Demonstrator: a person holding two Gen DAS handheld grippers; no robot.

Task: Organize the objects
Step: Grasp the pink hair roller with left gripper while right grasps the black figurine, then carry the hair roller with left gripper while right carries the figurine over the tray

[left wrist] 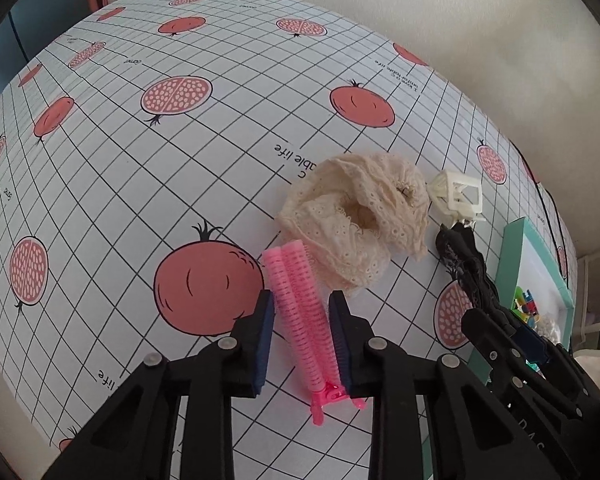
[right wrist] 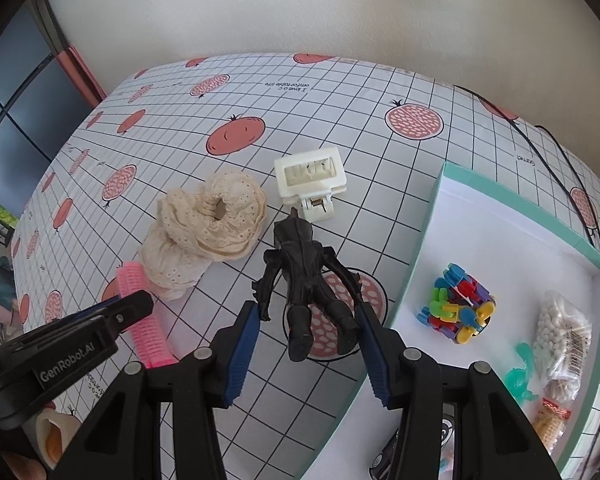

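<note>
Two grippers hang over the worktop (left wrist: 148, 184). Nearest, the left gripper (left wrist: 302, 344) has its jaws either side of a pink hair roller clip (left wrist: 306, 312), lying flat; the right pad touches it, the left pad stands just apart. The right gripper (right wrist: 304, 344) holds its jaws spread around a black toy figure's (right wrist: 306, 280) legs, without touching. Just beyond the clip lies a cream lace scrunchie (left wrist: 360, 216), then a white claw clip (right wrist: 312, 180). Right of these, a teal-rimmed tray (right wrist: 428, 240) holds coloured plastic pieces (right wrist: 458, 304) and a bag of cotton swabs (right wrist: 560, 340)
</note>
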